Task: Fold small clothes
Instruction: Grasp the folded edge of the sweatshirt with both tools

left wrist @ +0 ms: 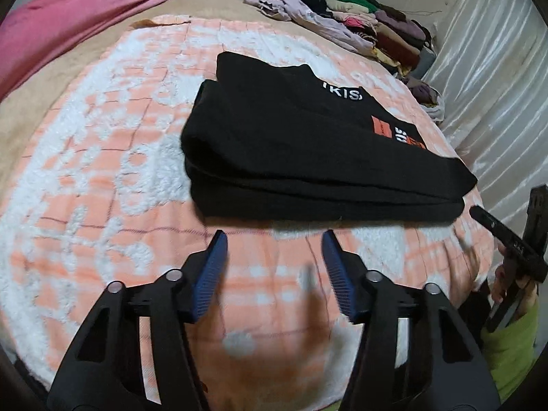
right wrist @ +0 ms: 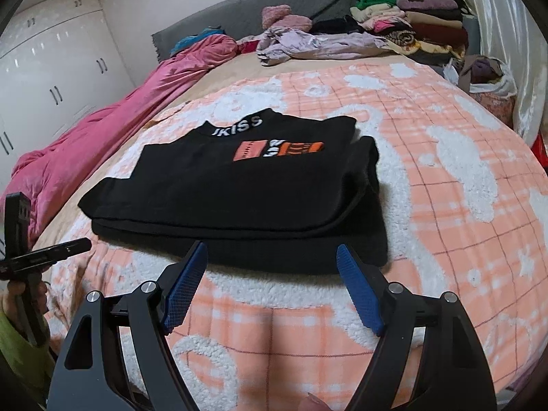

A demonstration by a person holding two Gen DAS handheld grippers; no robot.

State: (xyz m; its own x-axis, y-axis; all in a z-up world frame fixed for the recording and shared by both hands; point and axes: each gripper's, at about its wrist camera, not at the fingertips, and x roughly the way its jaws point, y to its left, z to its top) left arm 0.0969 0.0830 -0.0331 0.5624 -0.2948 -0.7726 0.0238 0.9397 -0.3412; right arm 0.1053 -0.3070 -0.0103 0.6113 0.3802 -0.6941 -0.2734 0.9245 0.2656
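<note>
A black top (left wrist: pixel 308 144) with white collar lettering and an orange chest patch lies folded in layers on the orange-and-white fleece blanket (left wrist: pixel 102 178). It also shows in the right wrist view (right wrist: pixel 239 191). My left gripper (left wrist: pixel 274 239) is open and empty, just short of the garment's near edge. My right gripper (right wrist: pixel 272 251) is open and empty, its fingertips at the garment's near edge. The right gripper's body shows at the right of the left wrist view (left wrist: pixel 507 243); the left one shows at the left of the right wrist view (right wrist: pixel 41 253).
A pink quilt (right wrist: pixel 102 130) lies along the bed's left side. A stack of folded clothes (right wrist: pixel 418 24) and a loose lilac garment (right wrist: pixel 308 44) sit at the bed's far end. A shiny white curtain (left wrist: pixel 496 78) hangs on the right. White wardrobes (right wrist: pixel 51 68) stand at left.
</note>
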